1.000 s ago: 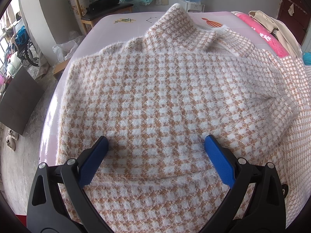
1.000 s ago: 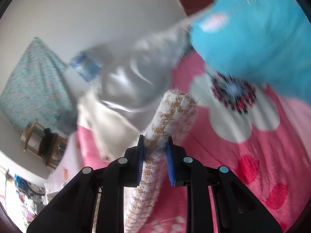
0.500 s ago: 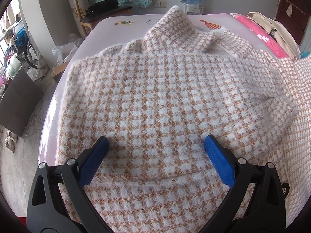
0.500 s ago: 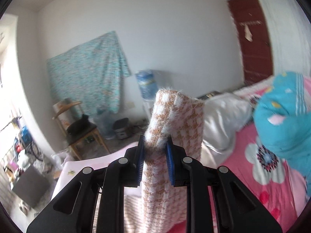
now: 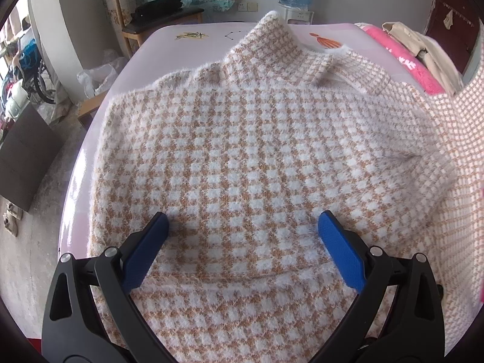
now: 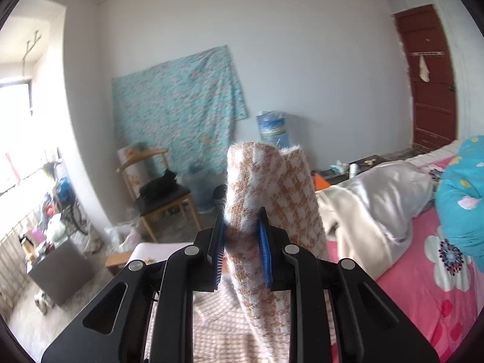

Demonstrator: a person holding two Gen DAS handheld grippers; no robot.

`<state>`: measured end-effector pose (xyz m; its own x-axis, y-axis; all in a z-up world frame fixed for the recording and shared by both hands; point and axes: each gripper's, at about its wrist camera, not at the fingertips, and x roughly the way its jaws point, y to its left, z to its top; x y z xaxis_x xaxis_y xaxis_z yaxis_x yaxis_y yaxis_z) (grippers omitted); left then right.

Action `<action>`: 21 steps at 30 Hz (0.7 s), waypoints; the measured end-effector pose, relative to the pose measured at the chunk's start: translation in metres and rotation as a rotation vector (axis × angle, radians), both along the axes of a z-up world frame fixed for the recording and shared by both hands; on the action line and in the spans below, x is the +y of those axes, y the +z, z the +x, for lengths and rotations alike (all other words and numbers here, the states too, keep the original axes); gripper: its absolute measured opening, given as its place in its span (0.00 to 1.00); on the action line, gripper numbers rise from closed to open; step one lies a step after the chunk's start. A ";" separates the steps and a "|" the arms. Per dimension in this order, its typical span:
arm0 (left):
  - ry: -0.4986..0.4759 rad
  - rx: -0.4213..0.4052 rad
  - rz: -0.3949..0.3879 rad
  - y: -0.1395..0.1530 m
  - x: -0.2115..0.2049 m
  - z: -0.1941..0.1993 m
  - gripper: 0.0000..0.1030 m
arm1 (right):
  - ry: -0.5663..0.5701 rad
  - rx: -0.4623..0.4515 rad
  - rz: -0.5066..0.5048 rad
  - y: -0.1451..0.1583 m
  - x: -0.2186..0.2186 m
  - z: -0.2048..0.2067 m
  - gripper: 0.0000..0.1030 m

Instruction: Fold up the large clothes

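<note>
My right claw (image 6: 242, 252) pinches a bunched sleeve (image 6: 272, 199) of the checked sweater (image 5: 257, 157), lifted clear above the bed (image 5: 169, 39). My left claw (image 5: 242, 242) is spread wide over the body, which lies flat (a hem fold near me looks made). I judge the sleeve fold-in underway; the final folds remain.

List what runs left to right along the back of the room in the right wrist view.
Wooden chair → teal floral cloth on the wall → raised sweater sleeve clamped in the right gripper → grey pillow → dark red door.
</note>
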<state>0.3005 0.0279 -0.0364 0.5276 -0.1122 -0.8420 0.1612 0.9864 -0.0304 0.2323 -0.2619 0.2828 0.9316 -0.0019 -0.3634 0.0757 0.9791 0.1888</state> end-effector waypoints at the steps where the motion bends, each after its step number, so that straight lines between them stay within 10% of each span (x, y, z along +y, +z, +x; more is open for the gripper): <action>1: 0.002 -0.005 -0.021 0.004 0.005 -0.002 0.93 | 0.026 0.008 -0.009 -0.003 0.013 0.003 0.20; 10: -0.031 -0.100 -0.136 0.041 0.058 -0.061 0.93 | 0.439 0.172 0.010 -0.074 0.177 0.034 0.24; 12: -0.034 -0.099 -0.161 0.042 0.070 -0.074 0.93 | 0.597 0.310 0.014 -0.110 0.216 0.044 0.64; 13: -0.034 -0.097 -0.180 0.043 0.077 -0.080 0.93 | 0.679 0.405 0.014 -0.137 0.237 0.049 0.67; 21: -0.072 -0.163 -0.255 0.057 0.085 -0.084 0.92 | 0.608 0.561 0.125 -0.188 0.160 0.058 0.67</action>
